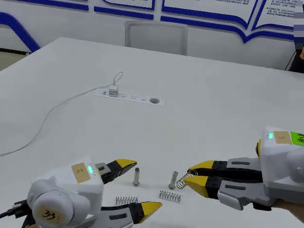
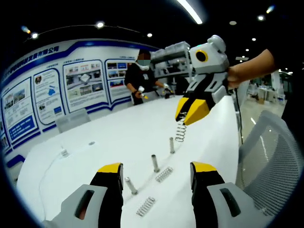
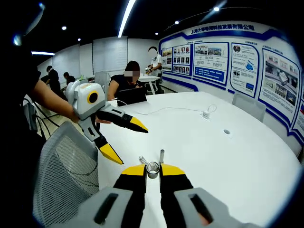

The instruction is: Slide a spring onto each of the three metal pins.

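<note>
1. The right gripper (image 1: 191, 175) has its yellow-tipped jaws pinched nearly together on a spring (image 1: 183, 179), gripping it by one end, with the rest of the coil sticking out past the tips
2. In the right gripper view the gripped spring (image 3: 152, 169) faces the camera end-on between the jaws, with an upright pin (image 3: 162, 156) just beyond it
3. That first pin (image 1: 173, 180) stands on the white table (image 1: 213, 118) just beside the free end of the spring; I cannot tell whether they touch
4. A second pin (image 1: 137, 176) stands upright to its left, between the spread jaws of the left gripper (image 1: 137, 186), which is wide apart and holds nothing
5. The left gripper view shows all three pins in a slanted row: the first pin (image 2: 172, 145) farthest, the second pin (image 2: 155, 163) in the middle, and a third pin (image 2: 129, 185) close to one jaw of the left gripper (image 2: 156, 167)
6. Two loose springs lie flat on the table near the pins: one spring (image 1: 170, 195) below the first pin, the other spring (image 1: 127, 200) by the left gripper's lower jaw
7. None of the pins wears a coil
8. Farther back a power strip (image 1: 129, 97) lies on the table with a white plug (image 1: 113, 90) and its cable (image 1: 57, 111)
</note>
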Tool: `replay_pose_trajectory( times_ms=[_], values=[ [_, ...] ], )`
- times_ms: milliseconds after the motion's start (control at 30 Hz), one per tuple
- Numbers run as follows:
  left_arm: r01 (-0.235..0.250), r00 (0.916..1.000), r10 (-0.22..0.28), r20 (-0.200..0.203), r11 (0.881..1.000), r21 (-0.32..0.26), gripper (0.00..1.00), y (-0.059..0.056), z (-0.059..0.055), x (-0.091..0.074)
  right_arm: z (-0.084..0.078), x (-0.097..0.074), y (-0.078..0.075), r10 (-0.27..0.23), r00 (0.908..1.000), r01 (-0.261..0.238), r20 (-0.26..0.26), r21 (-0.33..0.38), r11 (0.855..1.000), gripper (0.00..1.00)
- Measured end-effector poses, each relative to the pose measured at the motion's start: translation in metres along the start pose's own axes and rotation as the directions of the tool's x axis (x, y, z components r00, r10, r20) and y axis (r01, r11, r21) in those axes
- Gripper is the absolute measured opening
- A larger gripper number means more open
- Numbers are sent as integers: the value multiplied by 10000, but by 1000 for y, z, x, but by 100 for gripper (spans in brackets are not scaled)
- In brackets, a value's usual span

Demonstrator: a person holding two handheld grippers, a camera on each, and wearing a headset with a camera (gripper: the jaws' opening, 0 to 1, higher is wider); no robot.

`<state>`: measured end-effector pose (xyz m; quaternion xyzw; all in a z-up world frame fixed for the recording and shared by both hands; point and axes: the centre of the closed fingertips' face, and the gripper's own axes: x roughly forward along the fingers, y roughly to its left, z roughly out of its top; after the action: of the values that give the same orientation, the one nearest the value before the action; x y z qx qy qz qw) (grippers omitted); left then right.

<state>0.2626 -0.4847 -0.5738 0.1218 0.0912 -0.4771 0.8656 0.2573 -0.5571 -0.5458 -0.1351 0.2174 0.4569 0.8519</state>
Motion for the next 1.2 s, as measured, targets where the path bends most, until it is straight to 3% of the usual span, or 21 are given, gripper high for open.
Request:
replay_pose_trajectory(
  times_ms=[267, 400, 467, 567, 767, 867, 967, 1100, 1200],
  values=[
    [-583, 9983, 578, -104, 9967, -557, 79, 7, -12, -11, -8, -10, -26, -720, 9973, 725, -141, 331, 9968, 11],
    [-795, 9967, 782, -196, 9940, -751, 85, 9, -18, -15, -12, -14, -33, -949, 9953, 956, -170, 491, 9942, 11],
    [-1021, 9947, 1025, 21, 9922, -722, 92, 12, -17, -17, -15, -15, -36, -1056, 9942, 1066, -212, 543, 9928, 11],
    [-1369, 9906, 1363, -134, 9874, -794, 98, 18, -21, -19, -20, -18, -41, -1279, 9912, 1298, -329, 676, 9892, 11],
    [-1935, 9809, 1941, -89, 9720, -1331, 100, 28, -28, -26, -24, -23, -56, -1726, 9849, 1717, -106, 1778, 9690, 11],
    [-2189, 9753, 2206, -81, 9620, -1634, 100, 35, -29, -28, -28, -26, -65, -1944, 9807, 1950, -218, 1848, 9632, 11],
    [-2480, 9682, 2486, -264, 9420, -2259, 100, 41, -35, -30, -32, -28, -71, -2122, 9758, 2182, -531, 1659, 9617, 11],
    [-2682, 9623, 2710, -225, 9323, -2425, 100, 47, -36, -33, -38, -31, -80, -2292, 9700, 2396, -812, 1578, 9580, 11],
    [-2672, 9632, 2659, -396, 9309, -2489, 100, 46, -39, -33, -44, -33, -87, -2408, 9659, 2533, -946, 1564, 9546, 11]
  ],
)
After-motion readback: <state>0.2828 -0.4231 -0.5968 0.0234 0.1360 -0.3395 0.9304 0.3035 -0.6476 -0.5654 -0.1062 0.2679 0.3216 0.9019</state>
